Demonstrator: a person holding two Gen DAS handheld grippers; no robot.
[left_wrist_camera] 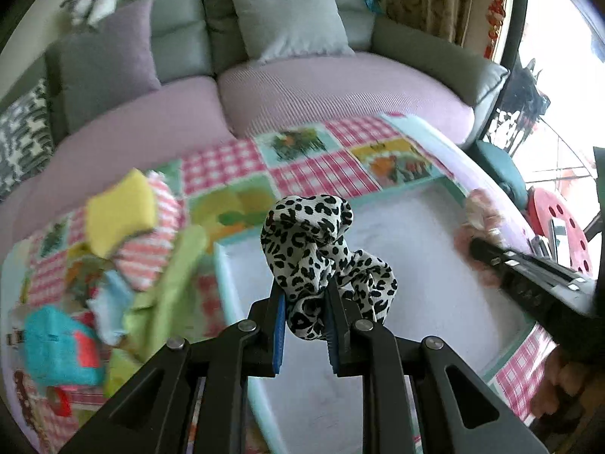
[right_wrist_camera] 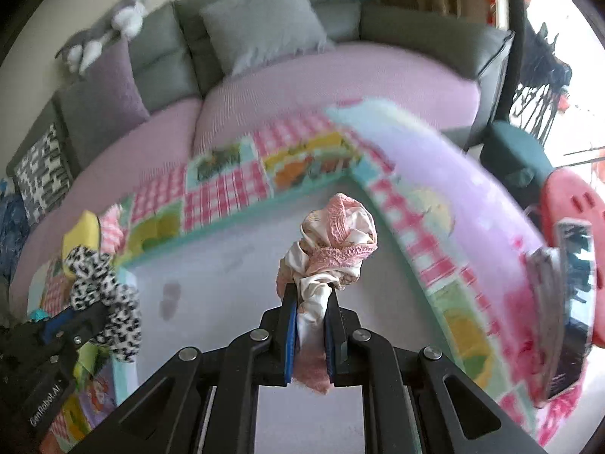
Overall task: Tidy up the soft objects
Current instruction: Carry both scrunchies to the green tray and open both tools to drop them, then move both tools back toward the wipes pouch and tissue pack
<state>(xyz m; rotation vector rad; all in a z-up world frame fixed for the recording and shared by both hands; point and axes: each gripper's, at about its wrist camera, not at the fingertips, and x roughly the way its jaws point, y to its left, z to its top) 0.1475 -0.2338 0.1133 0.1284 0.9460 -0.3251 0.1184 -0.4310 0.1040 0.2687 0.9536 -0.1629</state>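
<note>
My left gripper [left_wrist_camera: 305,295] is shut on a black-and-white leopard-print cloth [left_wrist_camera: 314,242] and holds it above the white bottom of a teal-rimmed box [left_wrist_camera: 416,261]. It also shows at the left of the right wrist view [right_wrist_camera: 102,283]. My right gripper [right_wrist_camera: 311,297] is shut on a bunched pink-and-white lacy cloth [right_wrist_camera: 336,234] above the same box [right_wrist_camera: 227,272]. That cloth appears blurred at the right of the left wrist view [left_wrist_camera: 476,223].
A pile of soft items lies left of the box: a yellow sponge [left_wrist_camera: 121,212], pink striped cloth [left_wrist_camera: 151,249], green cloth [left_wrist_camera: 177,283], teal pouch [left_wrist_camera: 56,348]. A checked patchwork tablecloth [left_wrist_camera: 332,166] covers the table. A pink-covered sofa [left_wrist_camera: 302,87] with cushions stands behind.
</note>
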